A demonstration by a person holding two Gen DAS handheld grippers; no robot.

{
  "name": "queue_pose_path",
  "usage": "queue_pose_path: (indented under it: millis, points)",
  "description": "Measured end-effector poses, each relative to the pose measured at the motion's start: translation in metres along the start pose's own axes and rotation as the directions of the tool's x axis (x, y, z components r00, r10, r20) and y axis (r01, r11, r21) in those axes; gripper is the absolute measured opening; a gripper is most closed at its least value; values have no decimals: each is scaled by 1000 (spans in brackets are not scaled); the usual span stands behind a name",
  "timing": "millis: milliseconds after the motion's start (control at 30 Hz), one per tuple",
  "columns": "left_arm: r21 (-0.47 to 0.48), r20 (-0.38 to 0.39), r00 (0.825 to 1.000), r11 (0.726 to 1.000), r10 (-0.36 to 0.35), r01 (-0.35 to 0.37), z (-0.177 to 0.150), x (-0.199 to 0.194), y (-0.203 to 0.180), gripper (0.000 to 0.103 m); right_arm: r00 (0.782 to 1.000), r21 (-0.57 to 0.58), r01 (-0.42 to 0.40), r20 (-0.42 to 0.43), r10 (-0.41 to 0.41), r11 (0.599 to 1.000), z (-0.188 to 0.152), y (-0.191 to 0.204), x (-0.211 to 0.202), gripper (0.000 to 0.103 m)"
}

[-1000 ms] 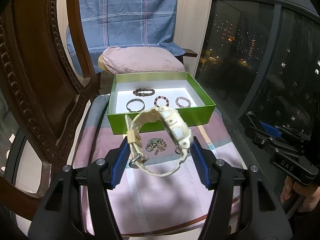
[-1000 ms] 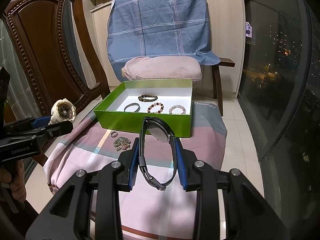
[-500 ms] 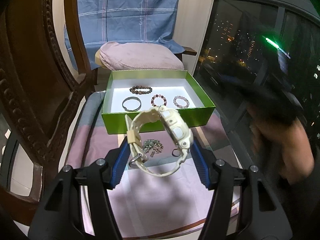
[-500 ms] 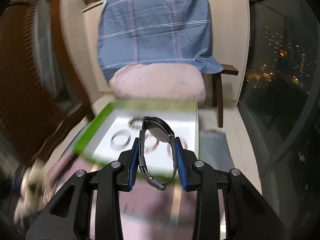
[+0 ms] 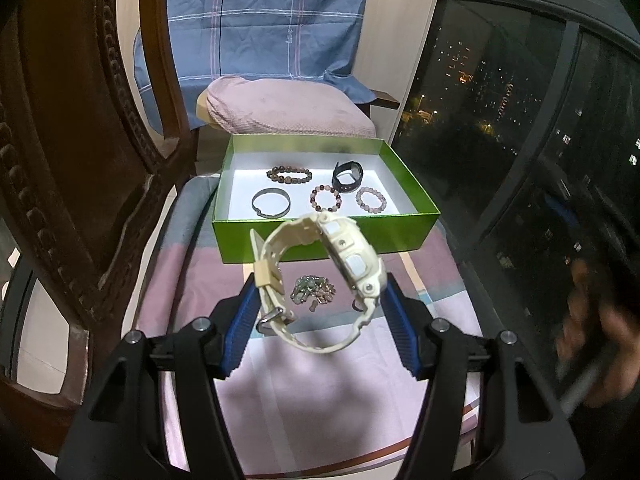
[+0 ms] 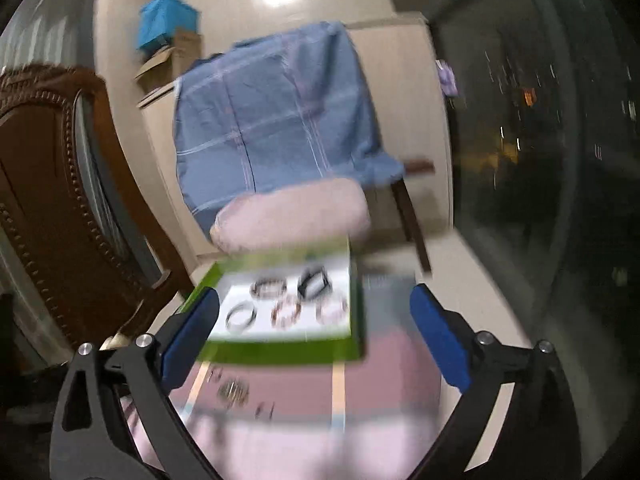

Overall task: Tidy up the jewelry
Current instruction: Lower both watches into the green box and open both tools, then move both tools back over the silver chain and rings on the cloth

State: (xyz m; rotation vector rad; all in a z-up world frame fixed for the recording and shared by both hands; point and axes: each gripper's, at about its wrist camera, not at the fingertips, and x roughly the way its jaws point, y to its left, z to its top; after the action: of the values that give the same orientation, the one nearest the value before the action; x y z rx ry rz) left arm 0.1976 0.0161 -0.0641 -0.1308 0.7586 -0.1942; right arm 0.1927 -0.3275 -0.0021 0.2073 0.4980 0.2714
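Observation:
My left gripper (image 5: 320,304) is shut on a cream watch (image 5: 320,280) and holds it above the pink cloth, in front of the green box (image 5: 320,236). In the box lie a black watch (image 5: 347,176), a metal bangle (image 5: 271,202) and three bead bracelets (image 5: 289,174). A loose bead pile (image 5: 314,290) lies on the cloth behind the cream watch. My right gripper (image 6: 316,336) is open and empty, held back from the box (image 6: 280,348); its view is blurred. The black watch (image 6: 316,282) shows there at the box's back right.
A carved wooden chair back (image 5: 68,160) stands close on the left. A pink cushion (image 5: 280,112) and blue plaid cloth (image 5: 260,20) are behind the box. A dark window (image 5: 520,120) runs along the right. A small ring (image 5: 357,305) lies on the cloth.
My right gripper carried the black watch to the box, let it go at the back right, opened and pulled back. My left gripper still holds the cream watch, nearly unmoved.

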Motion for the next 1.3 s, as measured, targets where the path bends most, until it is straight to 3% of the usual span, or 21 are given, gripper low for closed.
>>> queue_pose_path:
  millis: [67, 200, 300, 533, 633, 667, 700, 767, 867, 1067, 1200, 1300]
  points:
    - [9, -5, 1000, 1000, 4, -4, -1, 3, -3, 60, 999, 48, 5, -42, -3, 999, -13, -9, -6, 94]
    - [3, -20, 1000, 1000, 11, -11, 0, 12, -4, 60, 997, -65, 49, -57, -53, 997, -22, -1, 0, 94]
    - [-4, -27, 999, 1000, 28, -28, 9, 22, -5, 60, 997, -47, 41, -70, -44, 998, -20, -7, 5, 94]
    - [-2, 2, 997, 997, 78, -78, 86, 58, -11, 61, 997, 58, 1, -75, 3, 998, -7, -34, 9, 94]
    - [3, -45, 998, 999, 52, -52, 119, 92, -10, 72, 996, 86, -4, -85, 11, 996, -5, -40, 10, 94]
    - [11, -73, 995, 998, 66, -65, 123, 103, -8, 82, 996, 95, -7, -88, 15, 995, -5, -43, 10, 94]
    - [13, -92, 990, 995, 104, -103, 124, 109, -5, 84, 996, 100, -7, -91, 16, 995, -4, -44, 10, 94]
    - [12, -93, 984, 989, 149, -149, 119, 103, 2, 84, 996, 106, -5, -89, 15, 994, -3, -47, 9, 94]
    - [-1, -34, 992, 993, 119, -119, 102, 64, 11, 86, 997, 101, -9, -78, 17, 995, -2, -48, 6, 94]
    - [-51, 111, 988, 994, 106, -101, 50, -20, 26, 97, 998, 82, -9, -69, 14, 997, -2, -42, 4, 94]
    - [-65, 125, 983, 990, 135, -127, 18, -25, 26, 98, 998, 18, 4, -60, -3, 1000, -4, -25, 1, 94]
    - [8, 97, 982, 986, 165, -167, 5, -11, 20, 98, 999, -50, 12, -39, -14, 999, -7, -9, -6, 94]
